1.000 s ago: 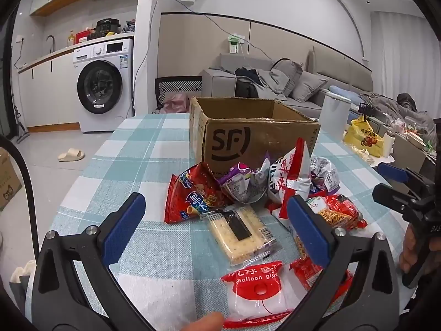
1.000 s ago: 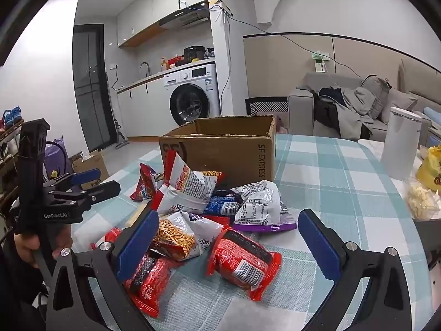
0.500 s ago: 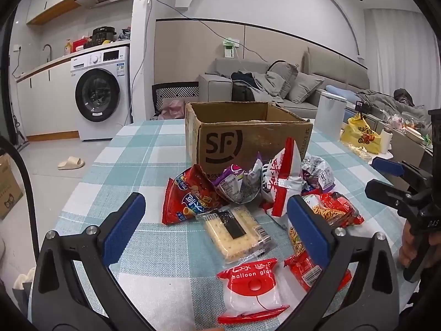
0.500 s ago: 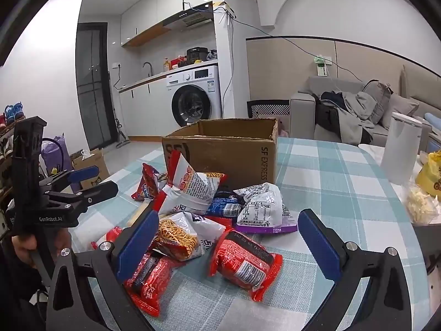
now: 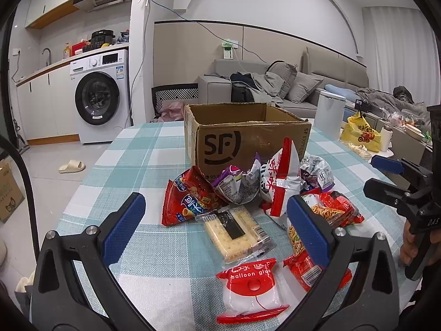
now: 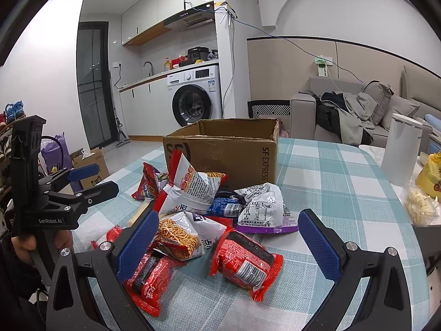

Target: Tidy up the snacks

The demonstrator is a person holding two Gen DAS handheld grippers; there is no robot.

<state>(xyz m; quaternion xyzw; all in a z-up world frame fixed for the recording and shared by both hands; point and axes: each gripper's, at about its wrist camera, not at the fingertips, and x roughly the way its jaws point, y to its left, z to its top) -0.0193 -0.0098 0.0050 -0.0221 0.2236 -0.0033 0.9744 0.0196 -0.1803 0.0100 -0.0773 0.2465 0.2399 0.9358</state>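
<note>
Both grippers are held wide open, empty; the red noodle pack (image 6: 245,264) lies between the right gripper (image 6: 228,245) fingers, slanted.

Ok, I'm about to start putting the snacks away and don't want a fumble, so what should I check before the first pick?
1. Left tongs open and empty: ok.
2. Right tongs open and empty: ok.
3. Cardboard box upright, top open: ok. Whether it is empty inside: cannot tell.
4. A packet lying free to grab: ok, the cracker pack sits flat between the left tongs, and the red noodle pack lies apart between the right ones.
5. Rest of the heap separated: not ok, bags overlap and lean on each other.
6. The two tongs apart from each other: ok.
</note>
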